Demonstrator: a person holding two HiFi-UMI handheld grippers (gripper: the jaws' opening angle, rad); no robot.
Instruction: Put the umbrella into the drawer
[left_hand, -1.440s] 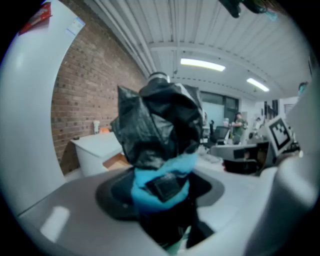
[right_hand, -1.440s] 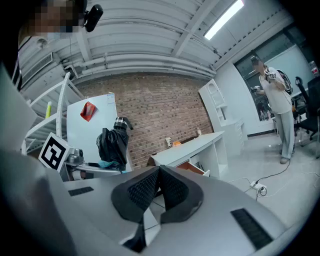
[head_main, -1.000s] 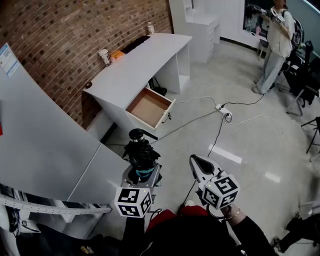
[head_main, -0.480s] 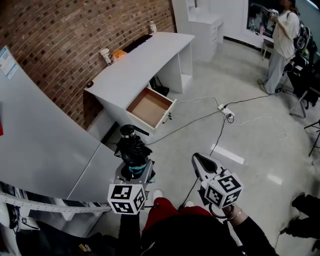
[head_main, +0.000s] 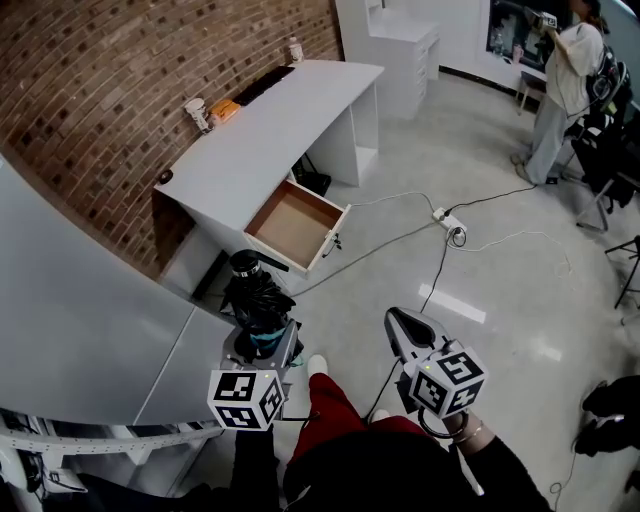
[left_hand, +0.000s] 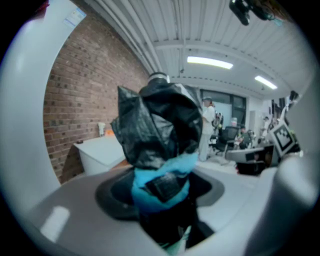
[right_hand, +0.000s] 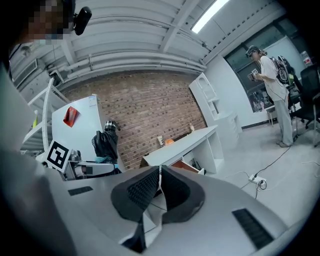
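A folded black umbrella with a light blue band stands upright in my left gripper, whose jaws are shut on its lower part. In the left gripper view the umbrella fills the middle, its blue band low between the jaws. The open drawer with a brown bottom juts out of the white desk, a short way ahead of the umbrella. My right gripper is to the right, over the floor, shut with nothing in it; its dark pads meet in the right gripper view.
A curved white panel rises at the left. A brick wall runs behind the desk, with cups on the desktop. Cables and a power strip lie on the floor. A person stands at the far right near chairs.
Both grippers and the umbrella have moved forward towards the desk, the left one also drifting left. The drawer lies closer to the umbrella. The grip has not changed.
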